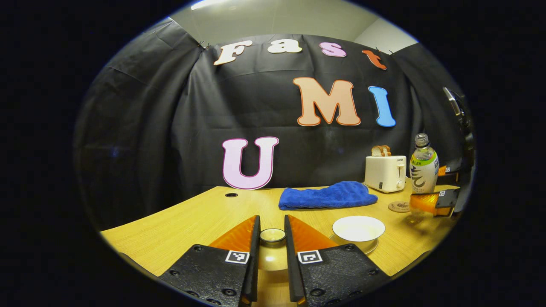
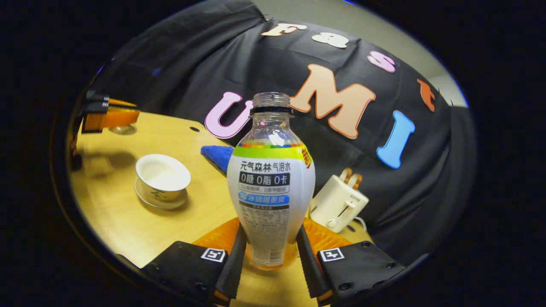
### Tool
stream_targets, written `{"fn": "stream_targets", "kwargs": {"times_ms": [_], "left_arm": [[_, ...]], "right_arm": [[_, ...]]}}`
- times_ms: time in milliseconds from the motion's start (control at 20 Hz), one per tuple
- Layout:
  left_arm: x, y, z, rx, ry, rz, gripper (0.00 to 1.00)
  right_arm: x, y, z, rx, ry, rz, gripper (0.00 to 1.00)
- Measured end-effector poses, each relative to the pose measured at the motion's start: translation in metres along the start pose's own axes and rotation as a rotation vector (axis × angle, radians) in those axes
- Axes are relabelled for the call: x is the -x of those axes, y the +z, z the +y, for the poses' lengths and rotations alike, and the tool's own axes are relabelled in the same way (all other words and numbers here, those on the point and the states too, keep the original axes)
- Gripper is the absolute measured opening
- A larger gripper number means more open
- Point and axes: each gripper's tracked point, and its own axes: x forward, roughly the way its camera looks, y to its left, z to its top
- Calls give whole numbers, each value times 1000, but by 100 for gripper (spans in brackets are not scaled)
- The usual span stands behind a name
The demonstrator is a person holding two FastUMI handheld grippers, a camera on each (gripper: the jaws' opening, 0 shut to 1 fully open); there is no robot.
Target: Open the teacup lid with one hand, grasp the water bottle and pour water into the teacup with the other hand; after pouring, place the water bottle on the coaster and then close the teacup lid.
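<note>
Left gripper view: left tool (image 1: 272, 232), fingers pinching the knob of the teacup lid (image 1: 272, 236), one finger on each side; the lid's domed body shows in the gap between them, held above the tabletop (image 1: 187, 224). Teacup (image 1: 358, 229), white, uncovered, on a saucer (image 1: 370, 247), just right of the tool. Blue towel (image 1: 327, 195), folded, lying behind the cup. White toaster (image 1: 385, 172) with bread slices (image 1: 381, 150) in its slots, at the back right. Round coaster (image 1: 399, 207) in front of the toaster, bare. Water bottle (image 1: 423, 165), uncapped, upright, gripped low by the right tool (image 1: 431, 194) near the coaster.

Right gripper view: right tool (image 2: 268, 251), fingers pressed against both sides of the water bottle (image 2: 270, 183) at its lower part; bottle upright, neck open, labelled. Teacup (image 2: 162, 176) and saucer (image 2: 147, 199) to the left on the tabletop (image 2: 115, 221), well apart from the bottle. Towel (image 2: 217, 155) partly hidden behind the bottle. Toaster (image 2: 338, 204) to the right. Left tool (image 2: 111, 117) at far left, above the tabletop.
</note>
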Motion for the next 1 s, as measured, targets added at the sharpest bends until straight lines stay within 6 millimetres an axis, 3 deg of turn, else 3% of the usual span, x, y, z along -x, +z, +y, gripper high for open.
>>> {"fn": "stream_targets", "kwargs": {"times_ms": [450,650,1000], "left_arm": [[0,1,0,0,0,1,27],[0,0,0,0,0,1,27],[1,0,0,1,0,2,27]], "right_arm": [[-20,26,-43,333,-78,15,65],[-27,33,-30,512,-80,-6,59],[-30,37,2,823,-100,-45,61]]}}
